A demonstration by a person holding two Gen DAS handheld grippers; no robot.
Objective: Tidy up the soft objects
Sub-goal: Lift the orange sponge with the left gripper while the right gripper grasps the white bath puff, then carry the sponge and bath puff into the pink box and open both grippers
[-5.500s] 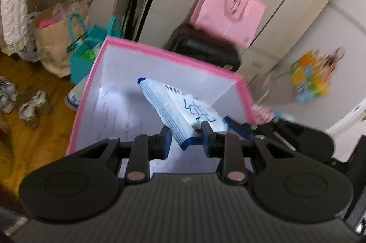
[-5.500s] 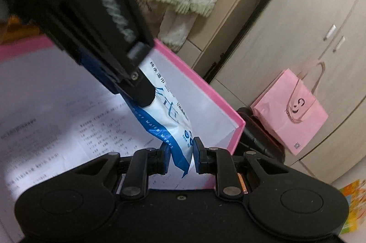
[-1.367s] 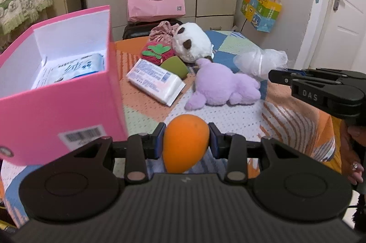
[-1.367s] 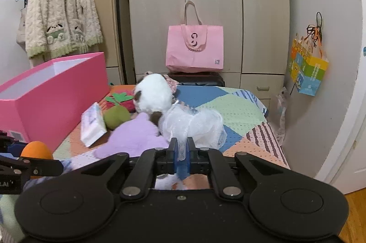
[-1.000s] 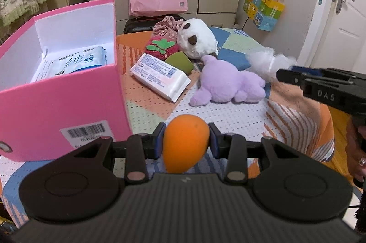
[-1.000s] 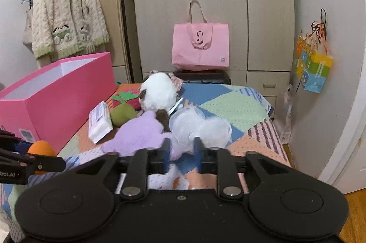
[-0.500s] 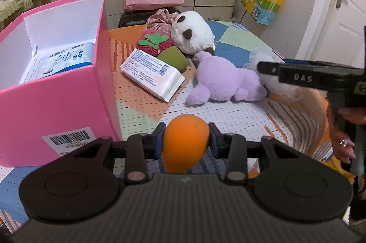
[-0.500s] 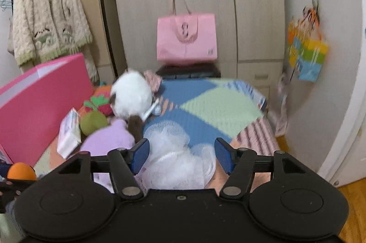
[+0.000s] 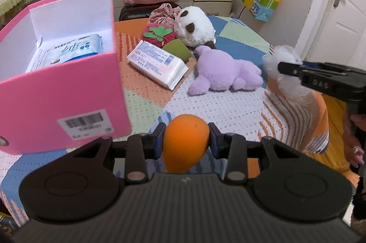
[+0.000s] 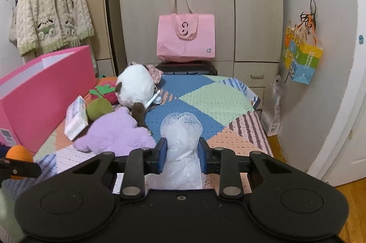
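My left gripper (image 9: 185, 142) is shut on an orange sponge ball (image 9: 184, 145), held above the bed's front edge beside the pink box (image 9: 68, 103). A blue-white wipes pack (image 9: 73, 51) lies inside the box. My right gripper (image 10: 182, 156) is shut on a white mesh bath puff (image 10: 181, 140), squeezing its middle; it also shows in the left wrist view (image 9: 283, 71) at the right. On the bed lie a purple plush (image 9: 225, 74), a white panda plush (image 9: 194, 27), a white wipes pack (image 9: 157, 63), a green pouch (image 9: 177, 50) and a strawberry plush (image 9: 157, 35).
A patchwork blanket (image 10: 205, 96) covers the bed. A pink tote bag (image 10: 186, 36) stands on a black case against the wardrobe. A colourful bag (image 10: 302, 59) hangs on the right wall. A knitted cardigan (image 10: 50, 14) hangs at the left. A door (image 9: 343, 14) is at the right.
My right gripper went from wide open over the bath puff to shut around it. My left gripper kept hold of the orange ball and shifted slightly.
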